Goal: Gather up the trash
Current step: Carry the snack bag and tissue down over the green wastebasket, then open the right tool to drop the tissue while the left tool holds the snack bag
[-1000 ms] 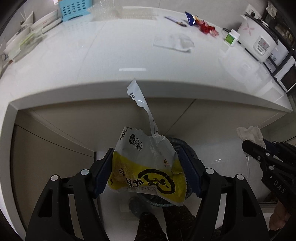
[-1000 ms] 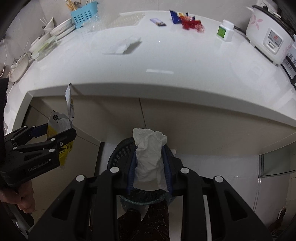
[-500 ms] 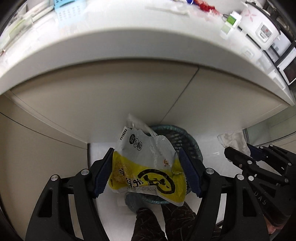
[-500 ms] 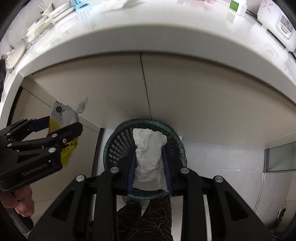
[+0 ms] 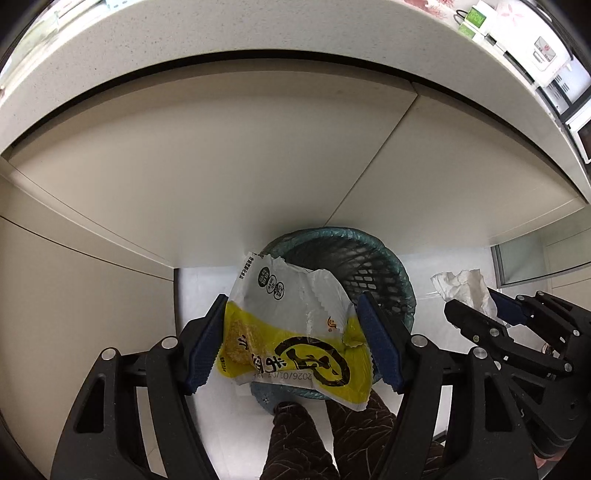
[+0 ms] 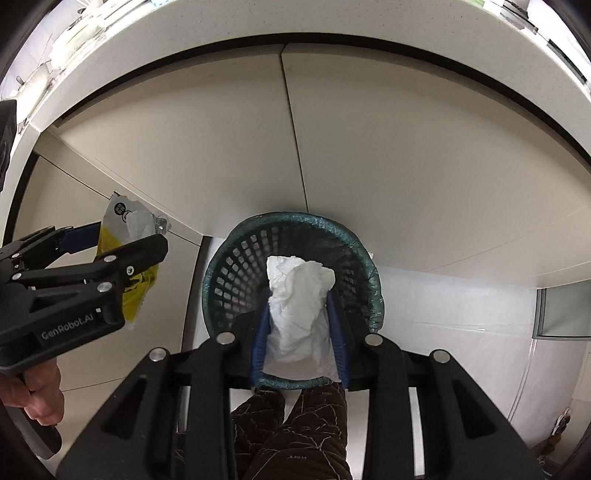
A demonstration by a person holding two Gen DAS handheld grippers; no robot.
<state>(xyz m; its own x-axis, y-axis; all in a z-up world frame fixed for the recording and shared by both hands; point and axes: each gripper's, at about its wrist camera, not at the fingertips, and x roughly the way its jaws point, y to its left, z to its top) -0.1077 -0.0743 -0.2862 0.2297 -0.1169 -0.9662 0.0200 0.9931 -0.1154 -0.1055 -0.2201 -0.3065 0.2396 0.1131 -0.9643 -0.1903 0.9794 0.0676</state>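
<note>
The right gripper (image 6: 299, 332), pointing steeply down, has a crumpled white tissue (image 6: 297, 306) between its blue pads (image 6: 258, 339); its jaws are opening and the tissue sits between them, the pads touching its sides. Directly beyond the tissue, from 10 to 2 o'clock around it, is the rim of a dark green mesh bin (image 6: 288, 218) lined with a bag, standing on a pale floor against beige cabinet doors (image 6: 406, 166). At 6 o'clock are the person's legs in dark patterned trousers (image 6: 295, 435).

At 9 o'clock in the right wrist view, the left gripper (image 5: 291, 343) bears white lettering, "GenRobot.AI". It clamps a torn yellow and white snack wrapper (image 5: 295, 332) across its width, jaws fairly wide. The wrapper carries large black characters that cannot be read here, and a printed date, seen reversed, beginning "2026/01". In the left wrist view the bin lies just behind the wrapper at 1 o'clock. A white countertop edge (image 5: 258, 33) curves above at 12 o'clock.
</note>
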